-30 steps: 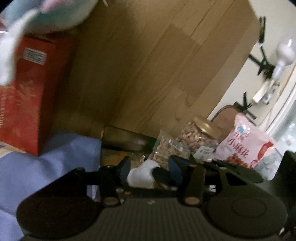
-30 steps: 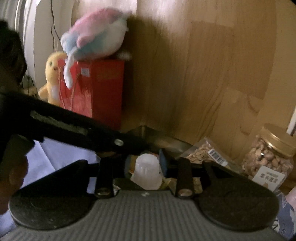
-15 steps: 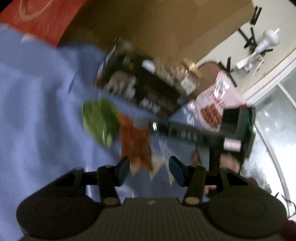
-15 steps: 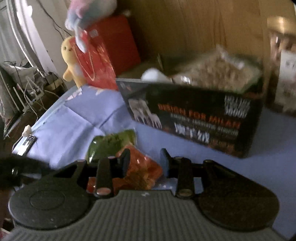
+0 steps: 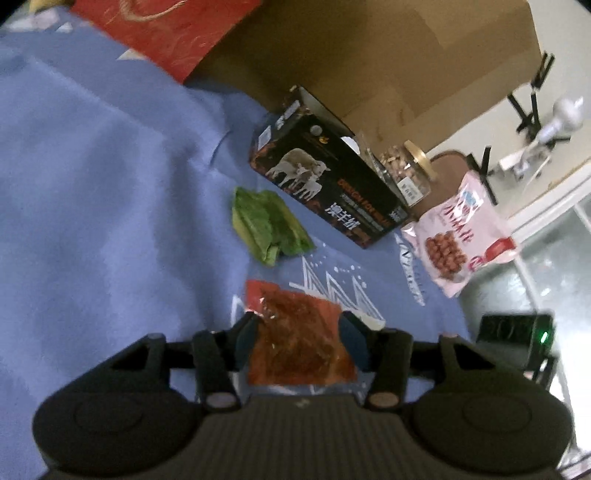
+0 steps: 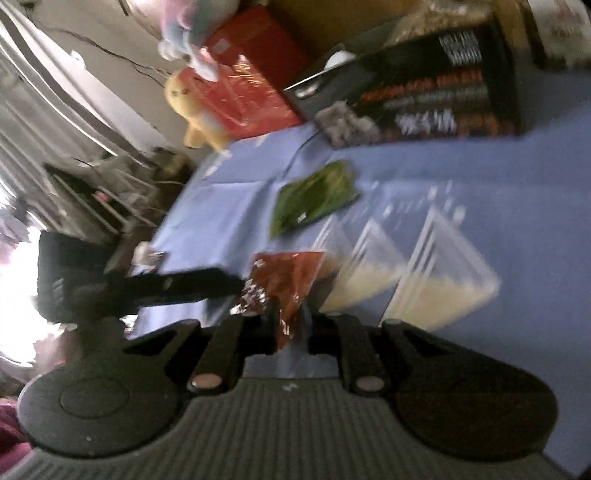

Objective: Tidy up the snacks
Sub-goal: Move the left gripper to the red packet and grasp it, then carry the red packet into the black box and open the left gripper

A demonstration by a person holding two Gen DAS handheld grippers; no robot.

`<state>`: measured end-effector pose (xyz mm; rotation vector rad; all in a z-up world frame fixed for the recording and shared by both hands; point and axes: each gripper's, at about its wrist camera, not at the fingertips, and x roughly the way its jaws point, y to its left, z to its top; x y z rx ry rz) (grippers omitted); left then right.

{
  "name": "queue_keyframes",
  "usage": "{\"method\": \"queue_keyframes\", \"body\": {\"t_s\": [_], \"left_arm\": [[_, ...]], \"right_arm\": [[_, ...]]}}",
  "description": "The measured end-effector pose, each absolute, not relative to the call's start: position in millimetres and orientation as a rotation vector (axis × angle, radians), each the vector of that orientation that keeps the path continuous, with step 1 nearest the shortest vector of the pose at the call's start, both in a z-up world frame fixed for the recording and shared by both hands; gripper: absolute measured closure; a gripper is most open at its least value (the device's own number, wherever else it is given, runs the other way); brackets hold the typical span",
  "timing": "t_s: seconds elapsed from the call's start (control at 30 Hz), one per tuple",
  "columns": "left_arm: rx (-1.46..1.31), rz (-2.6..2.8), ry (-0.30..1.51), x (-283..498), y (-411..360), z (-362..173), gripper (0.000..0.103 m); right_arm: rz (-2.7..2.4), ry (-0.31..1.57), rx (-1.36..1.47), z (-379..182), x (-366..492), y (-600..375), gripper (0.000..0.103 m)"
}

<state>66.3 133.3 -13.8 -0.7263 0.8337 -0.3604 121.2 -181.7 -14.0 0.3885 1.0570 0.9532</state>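
Note:
A red-orange snack packet (image 5: 299, 343) lies flat on the blue cloth (image 5: 110, 221). My left gripper (image 5: 299, 328) stands open over it, one blue pad at each long edge. In the blurred right wrist view the same packet (image 6: 288, 273) reaches down between my right gripper's (image 6: 291, 325) fingers. Those jaws are closing around its near foil corner, with a sliver of cloth still showing beside it. The left gripper's finger (image 6: 184, 284) comes in from the left to the packet's edge. A green packet (image 5: 266, 225) (image 6: 314, 199) lies just beyond. The black box (image 5: 332, 188) (image 6: 424, 85) holds a white cup (image 6: 338, 59).
Behind the black box stand a jar of nuts (image 5: 406, 170) and a pink bag (image 5: 458, 240). A red box (image 5: 166, 29) (image 6: 255, 92) and a yellow plush toy (image 6: 195, 107) sit at the cloth's far end, against a wooden panel (image 5: 369, 55).
Both grippers dropped from over the black box to the cloth. The right gripper let go of the white cup, which now lies in the box, and its jaws narrowed around the red-orange packet.

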Motion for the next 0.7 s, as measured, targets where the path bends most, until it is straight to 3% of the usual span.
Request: {"method": "queue_keyframes", "body": {"t_s": [0.2, 0.33, 0.43, 0.47, 0.6, 0.7], "left_arm": [[-0.741, -0.367, 0.834, 56.9, 139.5, -15.0, 0.046], [-0.741, -0.39, 0.83, 59.3, 136.6, -18.9, 0.046], [-0.755, -0.39, 0.81, 62.2, 135.1, -21.0, 0.049], [-0.767, -0.387, 0.812, 62.9, 135.5, -22.1, 0.055], [-0.801, -0.357, 0.819, 60.6, 139.9, -26.6, 0.074], [-0.858, -0.37, 0.832, 58.1, 146.0, -32.9, 0.081]], "right_arm": [[0.894, 1.041, 0.468, -19.6, 104.7, -196.6, 0.078], [0.881, 1.074, 0.559, -28.6, 109.4, -197.4, 0.08], [0.875, 1.079, 0.594, -33.8, 113.1, -186.2, 0.088], [0.876, 1.085, 0.6, -35.1, 113.7, -182.1, 0.093], [0.876, 1.072, 0.62, -36.4, 111.3, -173.5, 0.093], [0.883, 1.067, 0.615, -34.6, 105.0, -173.2, 0.094]]}}
